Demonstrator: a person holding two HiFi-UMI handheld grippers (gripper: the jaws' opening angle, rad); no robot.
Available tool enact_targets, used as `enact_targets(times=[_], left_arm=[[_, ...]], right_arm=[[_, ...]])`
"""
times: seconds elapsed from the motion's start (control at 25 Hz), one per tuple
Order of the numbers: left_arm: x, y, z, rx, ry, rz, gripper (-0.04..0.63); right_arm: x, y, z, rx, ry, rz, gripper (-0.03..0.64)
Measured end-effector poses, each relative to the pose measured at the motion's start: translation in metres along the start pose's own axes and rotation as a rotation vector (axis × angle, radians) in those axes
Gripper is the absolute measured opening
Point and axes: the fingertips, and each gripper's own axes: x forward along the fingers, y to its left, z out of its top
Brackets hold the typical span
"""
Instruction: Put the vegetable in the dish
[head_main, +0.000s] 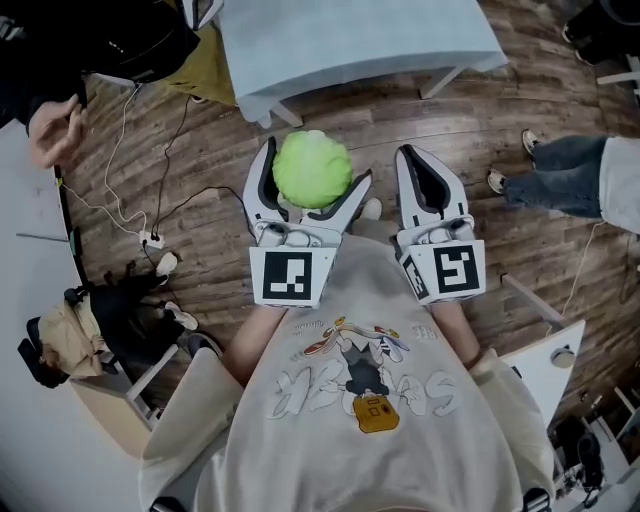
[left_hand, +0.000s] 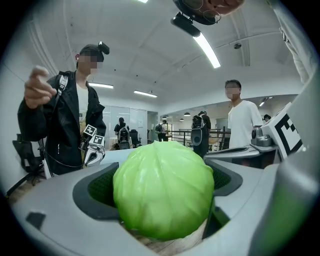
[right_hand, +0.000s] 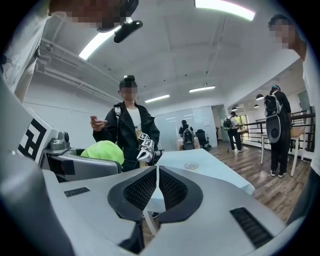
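Cabbage (left_hand: 162, 190) in left tongs (head_main: 315, 168); right tongs (right_hand: 157, 170) together

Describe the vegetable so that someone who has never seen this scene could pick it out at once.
Below the pale table, over the wooden floor, a person in a cream shirt holds two grippers. The left gripper grips the cabbage between its wide fingers. It is the only round, bright green thing; the right gripper beside it is shut and empty.

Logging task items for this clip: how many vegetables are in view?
1. A green cabbage is gripped between the jaws of the left gripper, held above the wooden floor near a pale table. The right gripper is shut and empty. More may lie out of frame.
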Motion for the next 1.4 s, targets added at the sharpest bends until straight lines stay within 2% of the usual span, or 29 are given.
enact_targets(times=[0.4,0.72,1.16,1.4], left_arm=[[0.016,-0.022,0.002,0.002,-0.002,0.047,0.545],[0.047,-0.016,0.007,0.000,-0.008,0.048,0.545],[0.122,0.028,0.019,-0.018,-0.003,0.044,0.545],[0.166,0.067,0.030,-0.021,0.010,0.017,0.545]], right_arm=[[-0.015,-0.037,-0.006,-0.003,-0.006,0.003,0.023],[0.008,-0.052,0.002,-0.016,-0.005,0.019,0.023],[0.091,-0.087,0.013,-0.021,0.018,0.023,0.023],[0.148,-0.099,0.030,-0.020,0.026,0.005,0.023]])
